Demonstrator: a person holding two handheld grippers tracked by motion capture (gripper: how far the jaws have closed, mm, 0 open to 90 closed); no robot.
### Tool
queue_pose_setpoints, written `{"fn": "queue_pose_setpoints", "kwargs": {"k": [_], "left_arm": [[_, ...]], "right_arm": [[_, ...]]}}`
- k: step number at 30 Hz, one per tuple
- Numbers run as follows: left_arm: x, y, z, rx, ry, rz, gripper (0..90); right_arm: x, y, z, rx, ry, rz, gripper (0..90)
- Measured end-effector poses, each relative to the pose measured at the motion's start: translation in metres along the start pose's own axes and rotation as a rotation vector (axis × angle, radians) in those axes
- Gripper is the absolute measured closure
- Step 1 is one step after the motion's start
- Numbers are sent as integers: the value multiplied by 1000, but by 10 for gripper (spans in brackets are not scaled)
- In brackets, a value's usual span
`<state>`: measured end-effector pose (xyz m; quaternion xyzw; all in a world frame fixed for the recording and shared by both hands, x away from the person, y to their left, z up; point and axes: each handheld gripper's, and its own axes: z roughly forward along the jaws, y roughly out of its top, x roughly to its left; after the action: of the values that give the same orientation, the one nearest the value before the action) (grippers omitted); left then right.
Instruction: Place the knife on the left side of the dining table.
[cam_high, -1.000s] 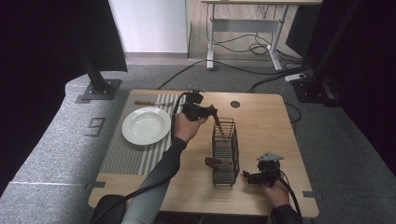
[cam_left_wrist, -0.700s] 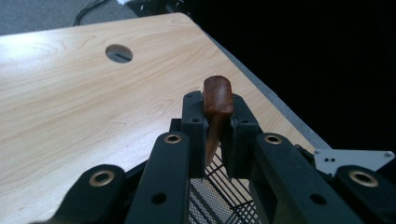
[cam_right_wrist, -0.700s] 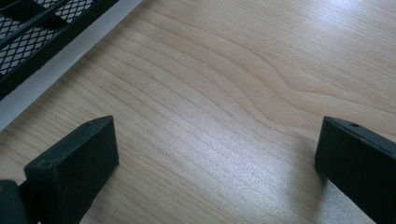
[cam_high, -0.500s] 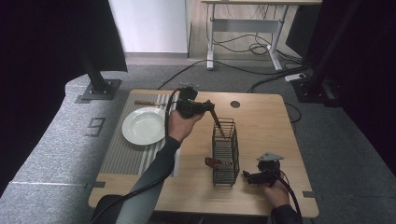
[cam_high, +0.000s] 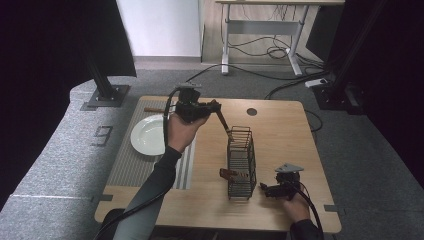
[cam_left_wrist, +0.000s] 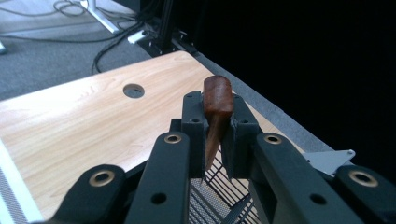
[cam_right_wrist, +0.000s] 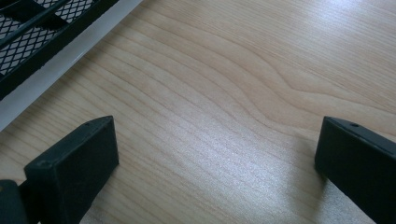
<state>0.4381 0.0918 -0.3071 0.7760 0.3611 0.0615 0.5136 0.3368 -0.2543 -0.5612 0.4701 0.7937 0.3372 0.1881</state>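
A pale wooden bench (cam_high: 280, 135) stands on grey carpet, with dark curtains to either side and loose cables on the floor behind. A striped grey mat (cam_high: 131, 167) covers the bench's left part, and a white plate (cam_high: 149, 136) rests on it. Near the middle stands a black wire basket (cam_high: 241, 162), with a brown-handled piece (cam_high: 230, 174) poking out through its left side.

The left tool (cam_left_wrist: 212, 140) is raised above the bench behind the basket, its jaws clamped on the brown wooden handle of a utensil (cam_left_wrist: 216, 100). In the high view that utensil (cam_high: 221, 120) slants down from the tool towards the basket's far rim; whether its tip touches the wires cannot be told.

The right tool (cam_right_wrist: 215, 154) sits low at the bench's front right, just beside the basket, its jaws spread wide apart with bare wood between them, gripping nothing.
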Motion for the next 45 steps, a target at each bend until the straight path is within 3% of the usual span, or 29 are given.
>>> {"fn": "queue_pose_setpoints", "kwargs": {"k": [15,22,27,36,45], "left_arm": [[1,-3,-52,-79,45,8,802],[7,-13,-72,-82,87,5,802],[14,-28,-86,-85,122,-13,802],[22,-55,-96,-65,174,-27,802],[33,-89,-106,-45,226,-74,802]], "right_arm": [[0,0,0,0,1,-1,0],[0,0,0,0,1,-1,0],[0,0,0,0,0,-1,0],[0,0,0,0,0,1,0],[0,0,0,-1,0,-1,0]]}}
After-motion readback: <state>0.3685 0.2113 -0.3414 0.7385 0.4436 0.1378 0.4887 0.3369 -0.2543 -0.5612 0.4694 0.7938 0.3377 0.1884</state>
